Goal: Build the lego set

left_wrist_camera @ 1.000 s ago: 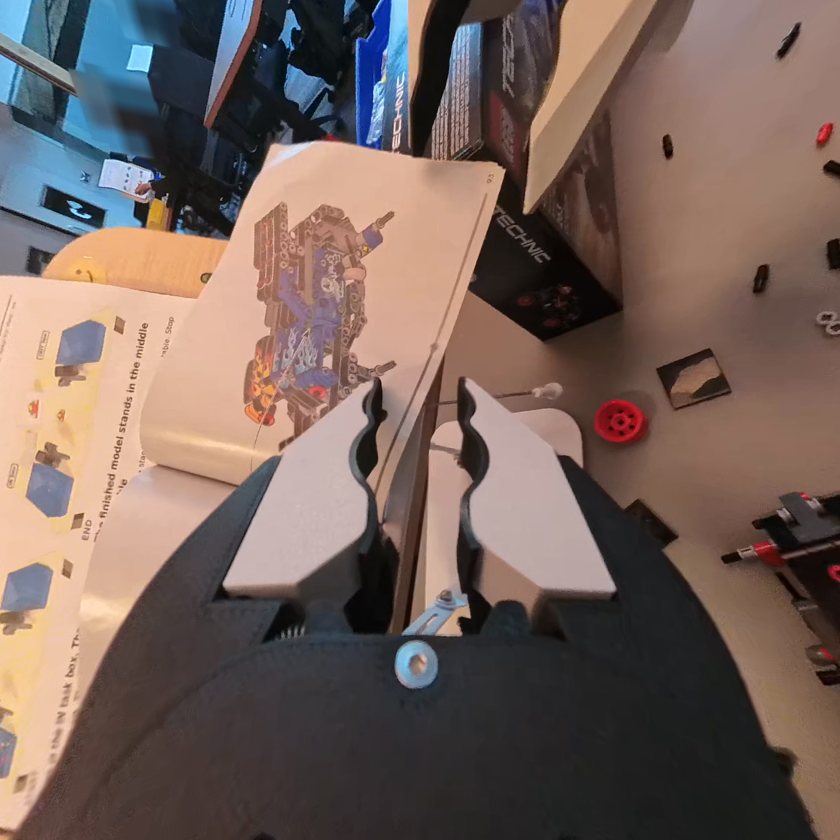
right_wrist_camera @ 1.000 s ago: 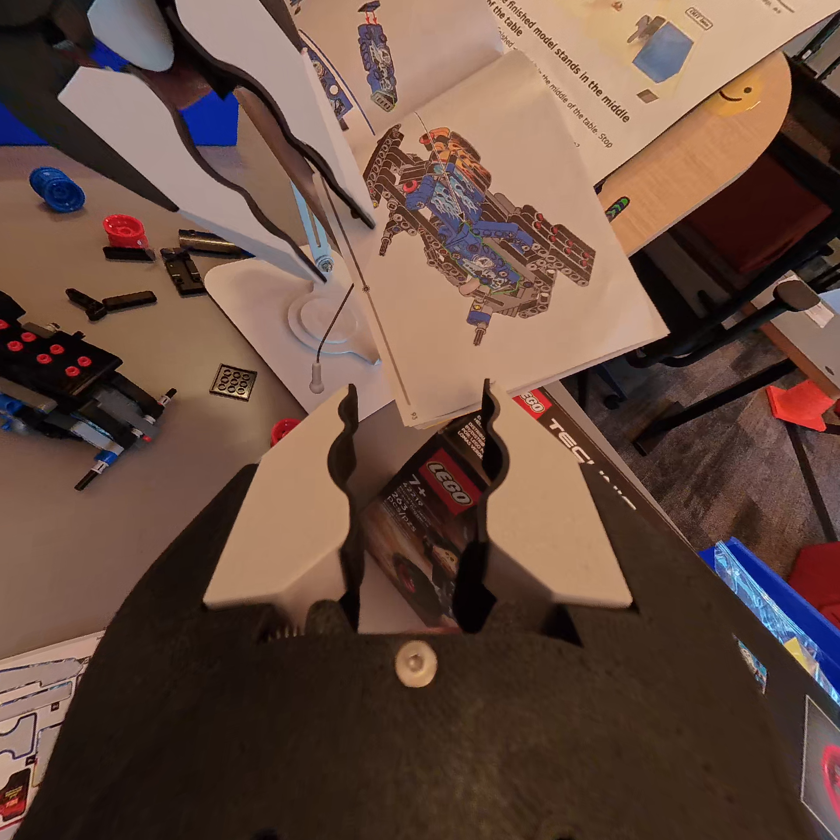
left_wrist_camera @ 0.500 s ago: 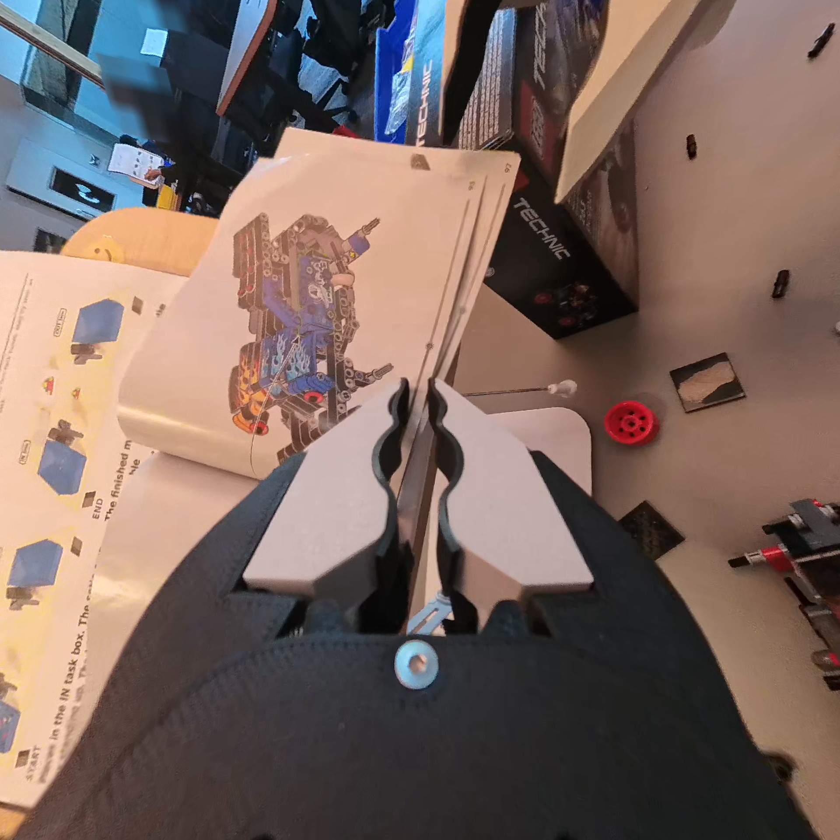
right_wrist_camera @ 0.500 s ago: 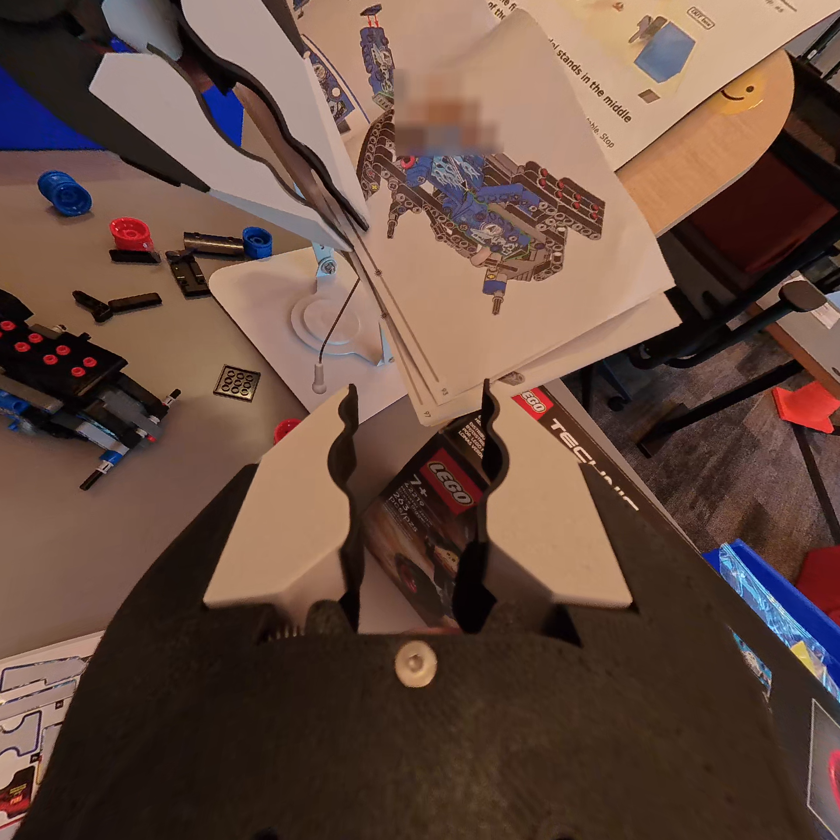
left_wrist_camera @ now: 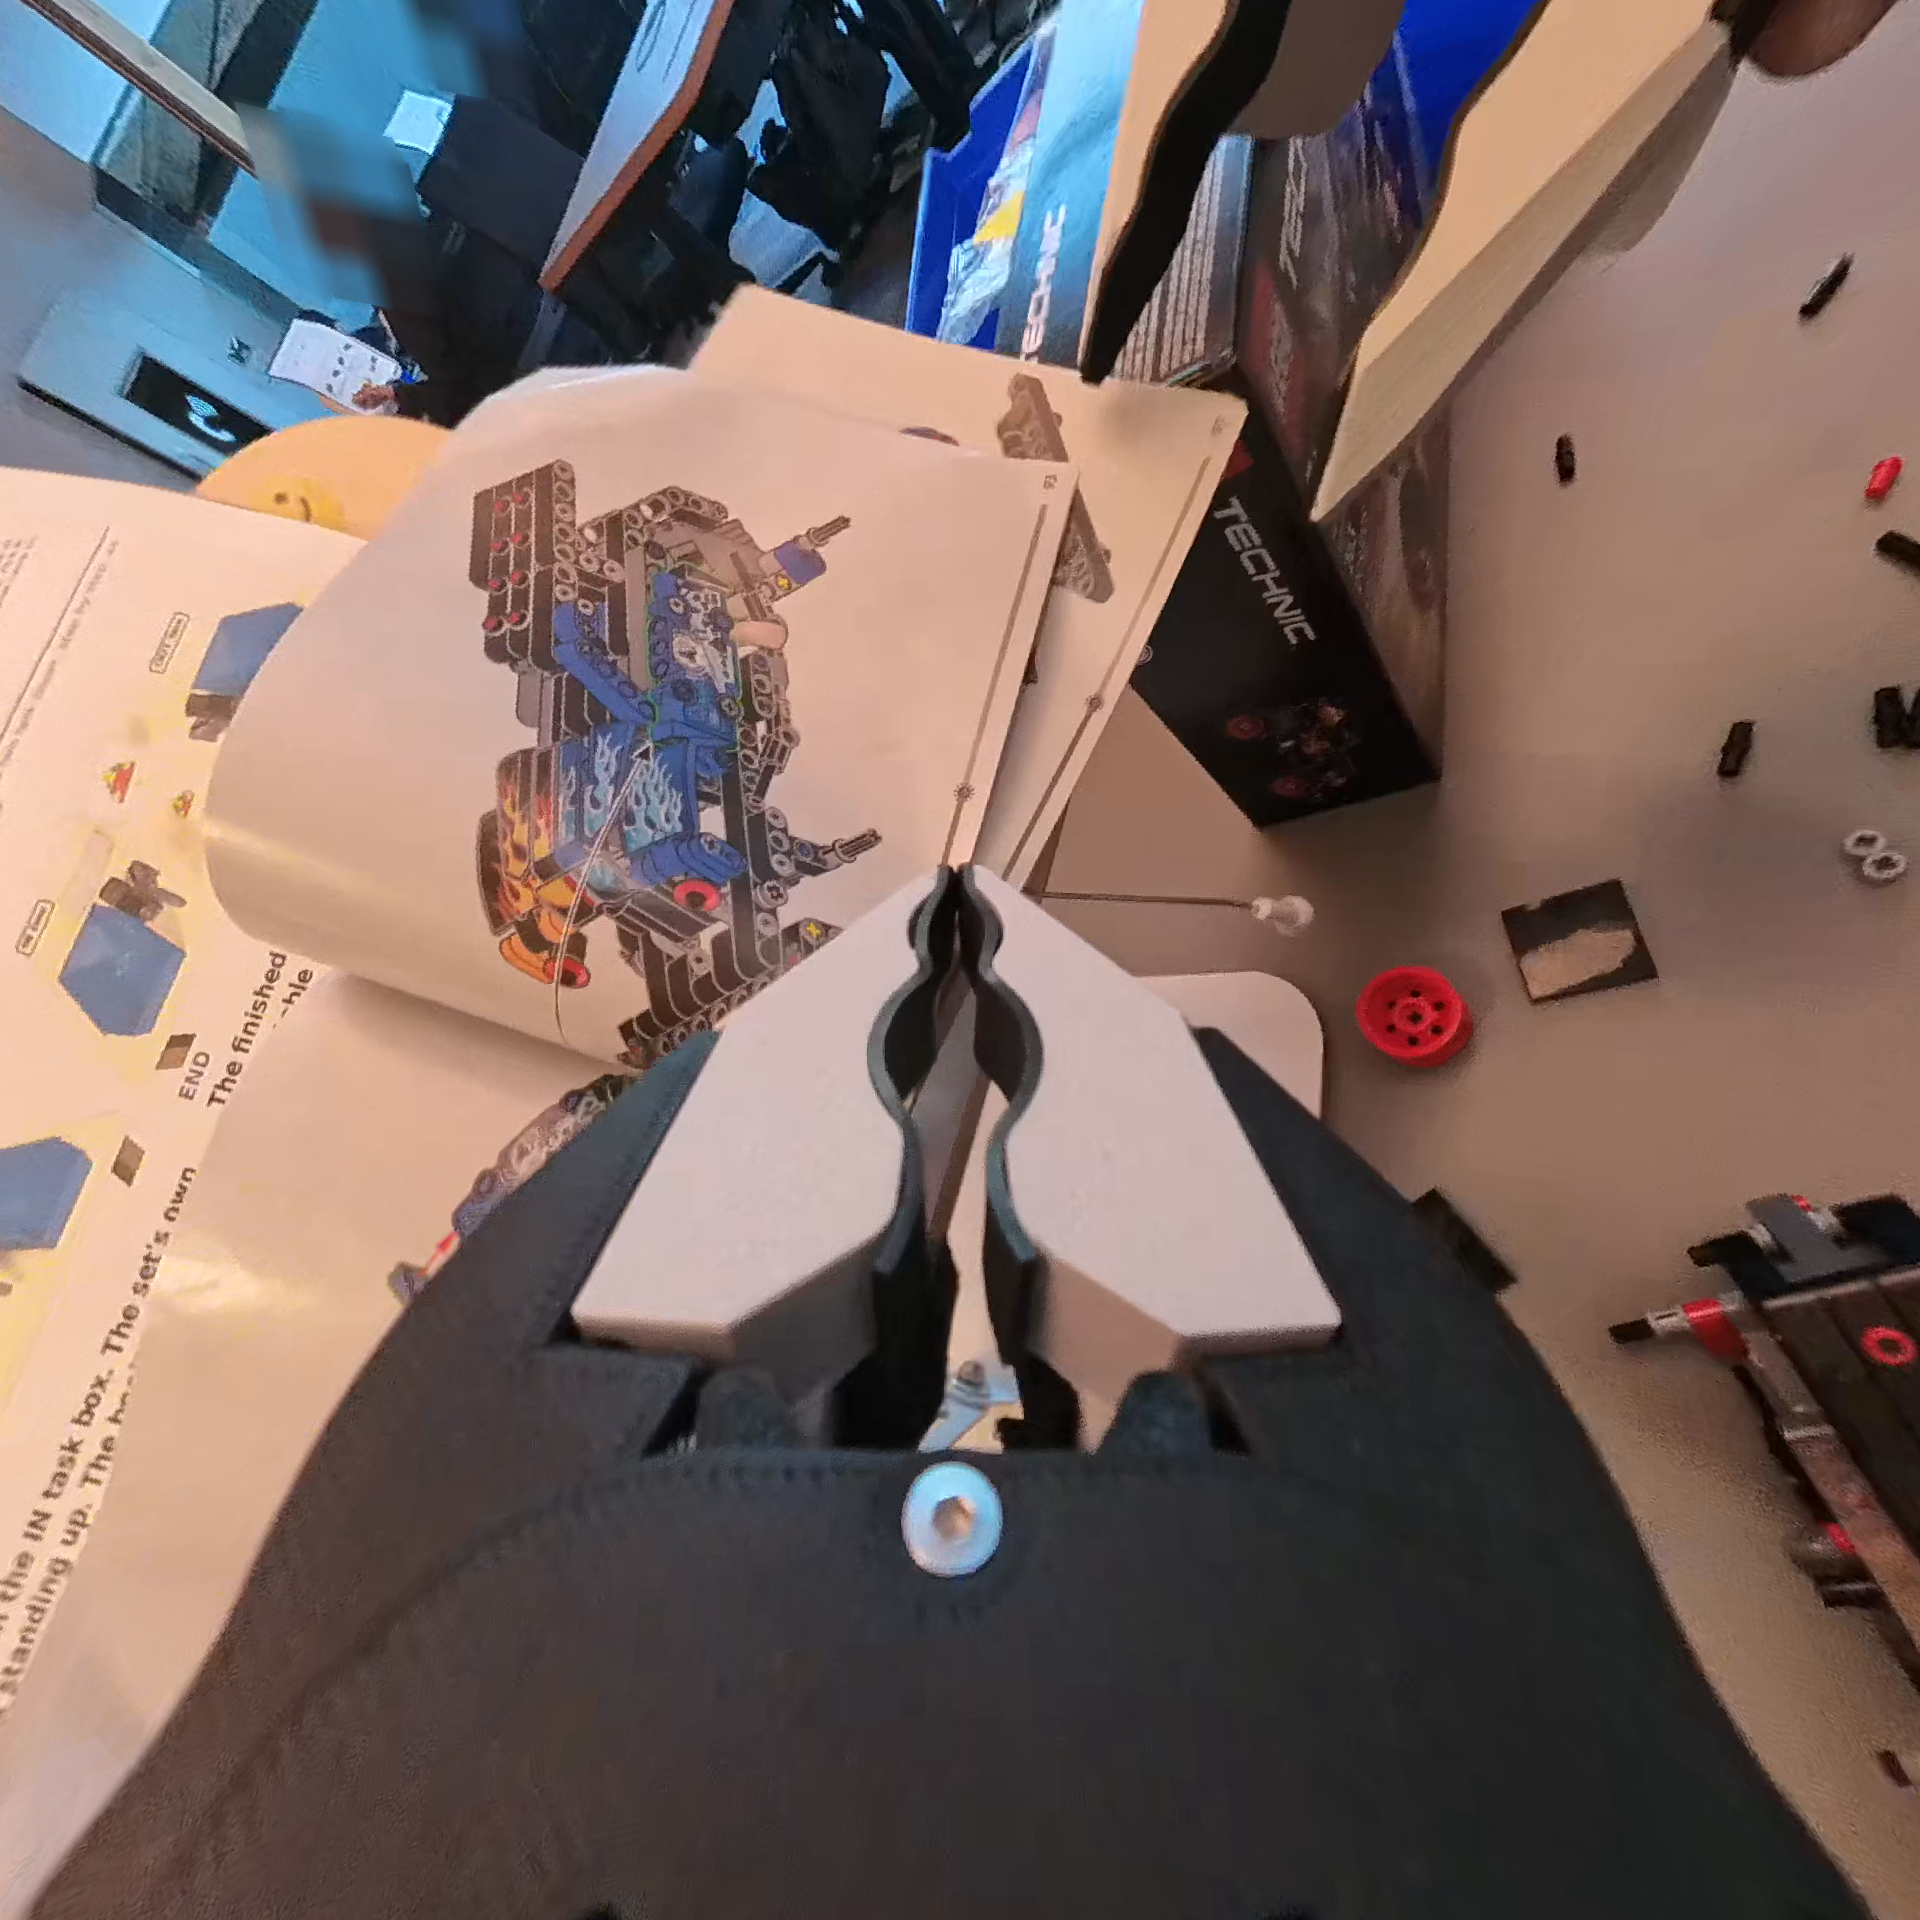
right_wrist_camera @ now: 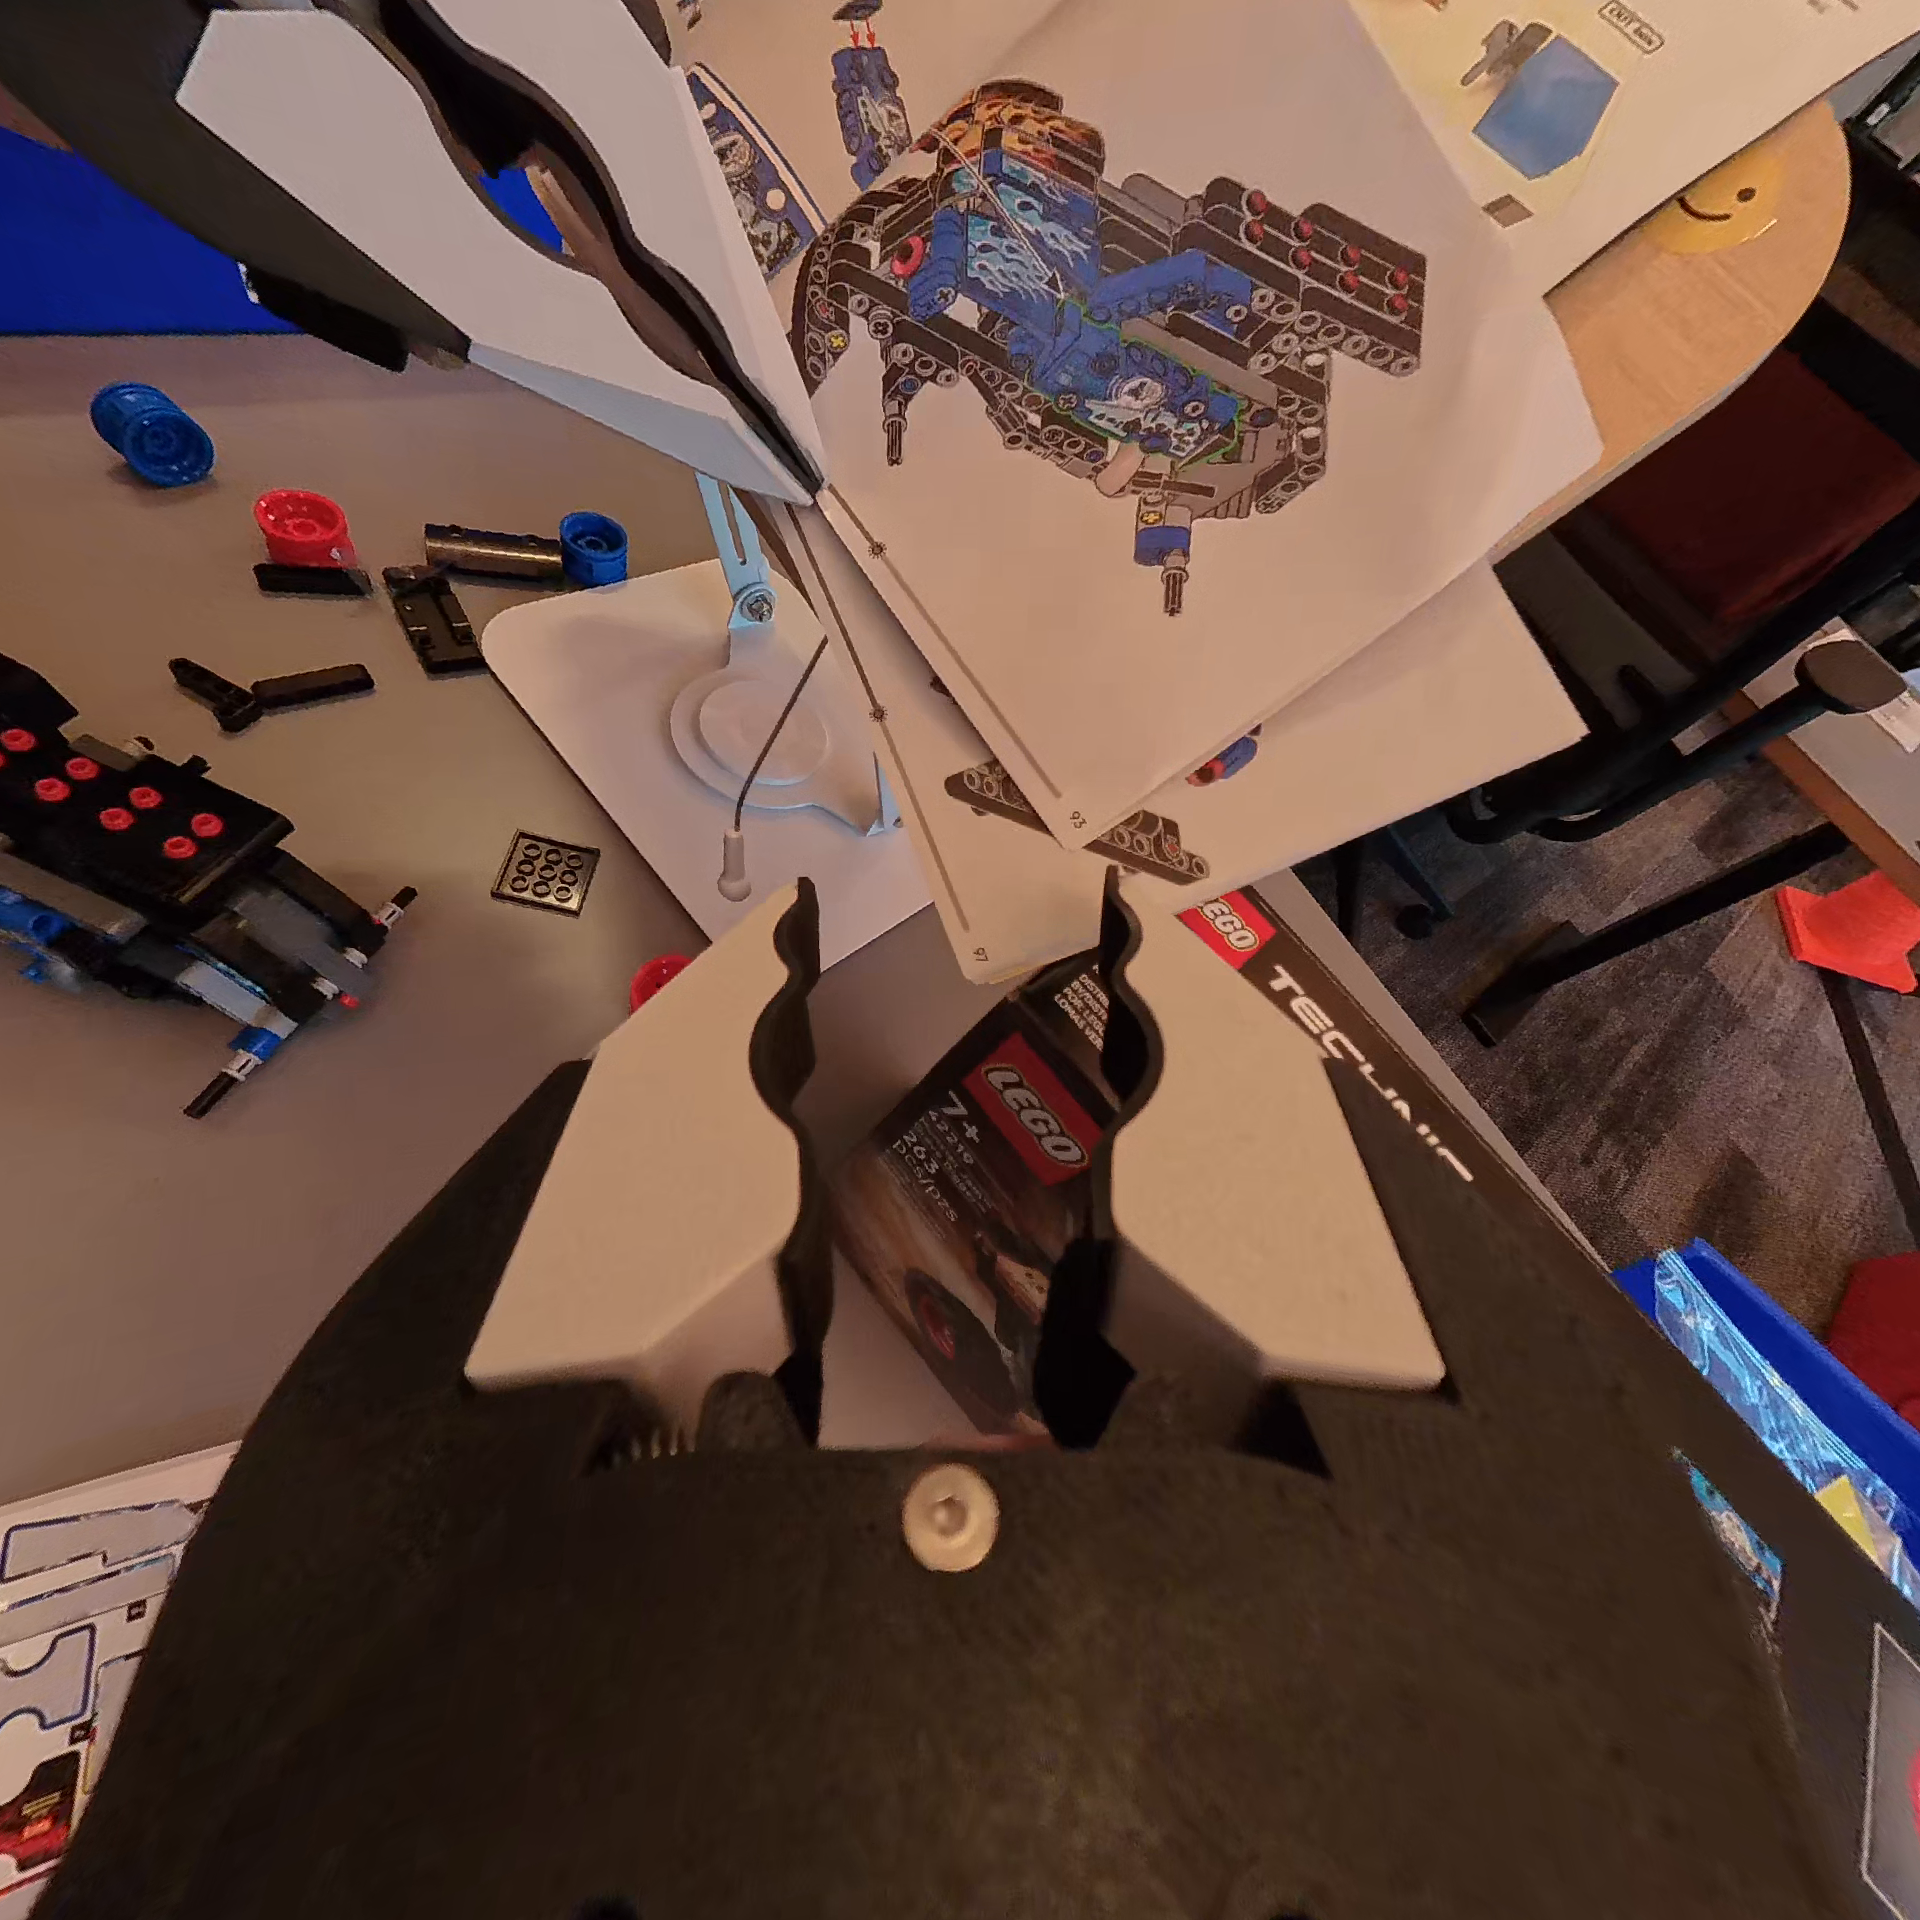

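left tool (left_wrist_camera: 958, 902) just went from spread to pinching the manual page (left_wrist_camera: 727, 665) above the bench's far edge, right tool (right_wrist_camera: 956, 914) spread empty, half-built truck (right_wrist_camera: 156, 883) waiting, so probably page-turning.

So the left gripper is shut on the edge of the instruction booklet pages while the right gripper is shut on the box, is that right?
Not quite: the right gripper is open and holds nothing, its fingers apart above the box, as the right wrist view shows. The left gripper is indeed shut on the edge of the instruction booklet pages.
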`<state>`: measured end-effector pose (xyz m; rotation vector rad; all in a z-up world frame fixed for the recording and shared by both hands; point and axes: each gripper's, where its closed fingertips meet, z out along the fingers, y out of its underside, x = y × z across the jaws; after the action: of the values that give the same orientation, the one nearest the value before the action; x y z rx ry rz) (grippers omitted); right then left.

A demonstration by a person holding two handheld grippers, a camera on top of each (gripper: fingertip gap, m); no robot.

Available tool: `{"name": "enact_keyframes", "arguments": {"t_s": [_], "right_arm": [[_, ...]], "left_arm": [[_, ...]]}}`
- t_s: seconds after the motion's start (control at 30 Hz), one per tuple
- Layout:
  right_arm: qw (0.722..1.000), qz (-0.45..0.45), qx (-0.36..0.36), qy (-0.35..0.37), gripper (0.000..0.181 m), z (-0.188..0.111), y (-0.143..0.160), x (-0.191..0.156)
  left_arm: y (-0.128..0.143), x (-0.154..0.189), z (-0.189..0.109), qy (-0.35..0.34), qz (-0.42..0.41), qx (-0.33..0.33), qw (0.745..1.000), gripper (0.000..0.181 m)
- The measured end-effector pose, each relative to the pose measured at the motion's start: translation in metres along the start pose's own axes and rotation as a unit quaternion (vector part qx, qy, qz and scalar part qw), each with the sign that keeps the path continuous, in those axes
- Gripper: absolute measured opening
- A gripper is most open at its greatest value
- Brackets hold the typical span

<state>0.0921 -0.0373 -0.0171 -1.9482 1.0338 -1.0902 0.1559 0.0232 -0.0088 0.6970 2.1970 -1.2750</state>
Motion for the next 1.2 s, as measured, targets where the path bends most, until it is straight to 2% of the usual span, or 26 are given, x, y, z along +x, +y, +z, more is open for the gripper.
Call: {"name": "enact_keyframes", "arguments": {"t_s": [0.2, 0.37, 0.53, 0.67, 0.7, 0.87, 0.93, 1.03, 1.1, 1.2], "right_arm": [[1.000, 0.001, 0.003, -0.004, 0.055, 0.000, -0.006, -0.001], [0.995, 0.065, 0.048, -0.054, 0.054, 0.000, -0.030, -0.006], [0.985, 0.109, 0.099, -0.091, 0.041, 0.002, -0.059, -0.004], [0.980, 0.106, 0.124, -0.109, 0.034, 0.006, -0.076, -0.008], [0.980, 0.101, 0.131, -0.113, 0.028, 0.005, -0.080, -0.011], [0.985, 0.054, 0.123, -0.105, 0.009, 0.007, -0.081, -0.017], [0.984, 0.052, 0.127, -0.109, 0.008, 0.005, -0.082, -0.019], [0.984, 0.025, 0.135, -0.109, 0.013, 0.002, -0.087, -0.027], [0.986, 0.000, 0.130, -0.108, 0.020, 0.004, -0.088, -0.033], [0.983, -0.004, 0.136, -0.125, 0.022, 0.004, -0.092, -0.042]], "left_arm": [[-0.007, -0.008, -0.013, -0.009, -0.061, 0.060, 0.996, 0.000], [-0.013, -0.008, -0.026, 0.006, -0.109, 0.118, 0.987, 0.000], [-0.014, -0.005, -0.036, 0.021, -0.134, 0.149, 0.979, 0.000], [-0.011, -0.005, -0.039, 0.026, -0.146, 0.157, 0.976, 0.000], [-0.012, -0.006, -0.040, 0.028, -0.149, 0.161, 0.975, 0.000], [-0.012, -0.008, -0.041, 0.029, -0.149, 0.165, 0.974, 0.000], [-0.021, -0.010, -0.042, 0.019, -0.130, 0.168, 0.977, 0.000], [-0.044, -0.014, -0.045, -0.005, -0.102, 0.176, 0.979, 0.016], [-0.059, -0.013, -0.046, -0.007, -0.094, 0.181, 0.979, 0.033], [-0.064, -0.010, -0.041, -0.011, -0.055, 0.159, 0.986, 0.035]]}}
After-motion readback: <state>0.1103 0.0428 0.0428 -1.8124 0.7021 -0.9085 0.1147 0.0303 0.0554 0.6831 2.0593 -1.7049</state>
